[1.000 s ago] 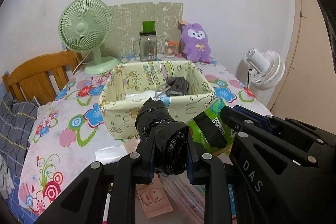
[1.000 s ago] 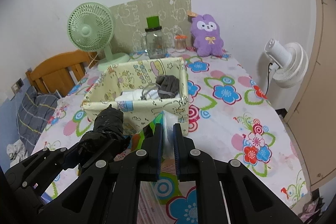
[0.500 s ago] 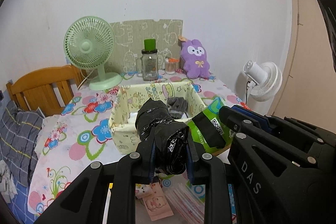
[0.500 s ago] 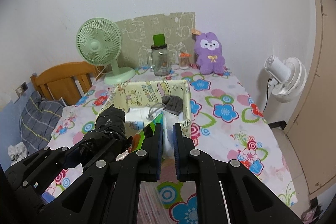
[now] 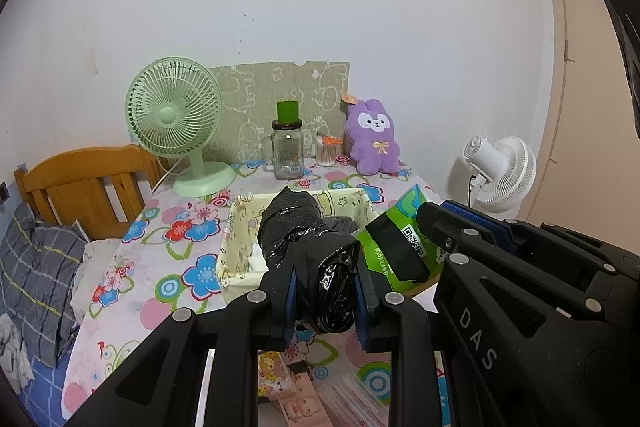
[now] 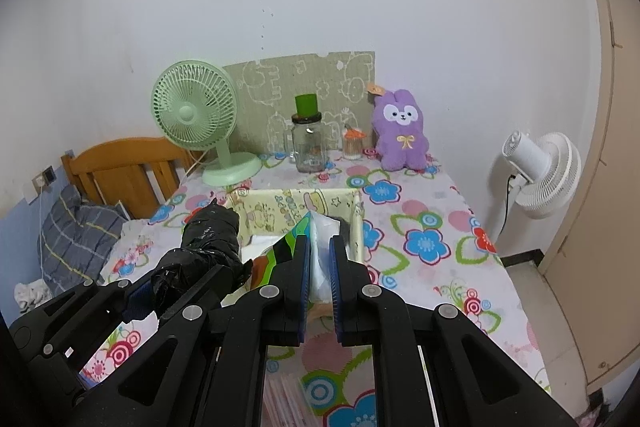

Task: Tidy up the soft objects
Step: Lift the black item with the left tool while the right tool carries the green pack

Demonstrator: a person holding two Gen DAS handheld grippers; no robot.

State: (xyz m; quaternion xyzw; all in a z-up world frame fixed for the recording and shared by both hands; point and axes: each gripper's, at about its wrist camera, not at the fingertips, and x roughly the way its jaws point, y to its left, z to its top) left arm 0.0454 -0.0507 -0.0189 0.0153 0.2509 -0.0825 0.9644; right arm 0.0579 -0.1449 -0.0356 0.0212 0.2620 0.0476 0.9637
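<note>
While two fans stand far off, left gripper [image 5: 325, 297] clamps one black roll [image 5: 308, 247]; right gripper [image 6: 320, 277] pinches one tissue pack [image 6: 320, 251].

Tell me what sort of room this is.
Probably a bedroom: a wooden headboard with a plaid pillow beside a table holding a plush bunny.

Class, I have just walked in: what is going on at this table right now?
A person holds two grippers over a flowered table. The left gripper is shut on a black plastic-wrapped bundle; the right gripper is shut on a green tissue pack. Both are held above the table, near the yellow fabric storage box, which already holds some items.
</note>
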